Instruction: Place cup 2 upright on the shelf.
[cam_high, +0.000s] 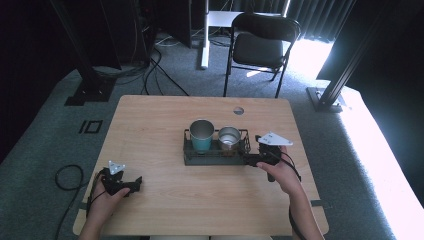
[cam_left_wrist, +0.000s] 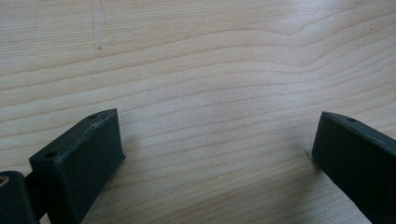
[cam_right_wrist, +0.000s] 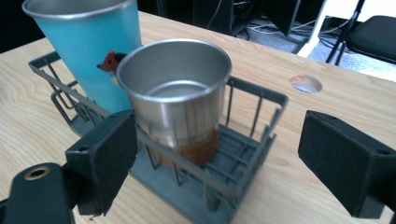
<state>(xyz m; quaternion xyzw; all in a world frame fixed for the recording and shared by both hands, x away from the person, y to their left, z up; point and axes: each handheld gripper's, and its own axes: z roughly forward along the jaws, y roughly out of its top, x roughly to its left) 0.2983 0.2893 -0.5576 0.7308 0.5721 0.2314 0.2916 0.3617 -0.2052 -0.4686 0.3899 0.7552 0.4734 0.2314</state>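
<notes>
A dark wire rack (cam_high: 212, 156) sits a little right of centre on the wooden desk (cam_high: 160, 125), with two cups standing upright in it side by side. The teal cup (cam_high: 201, 136) is on the left and stands taller; the shorter steel cup (cam_high: 229, 138) is just to its right, close against it, and the right gripper view shows a brownish band around its base and a small red mark on the teal cup's side.

The right gripper (cam_high: 248, 159) is held at the rack's right end, its jaws spread wide; in its own view one jaw lies close against the rack's near rail below the steel cup (cam_right_wrist: 175, 100) and the other sits out past the rack's corner (cam_right_wrist: 273, 116), gripping nothing.

The left gripper (cam_high: 136, 184) rests low at the near left of the desk, well apart from the rack. Its jaws are spread wide over bare wood.

A black chair (cam_high: 260, 42) stands beyond the far edge.
</notes>
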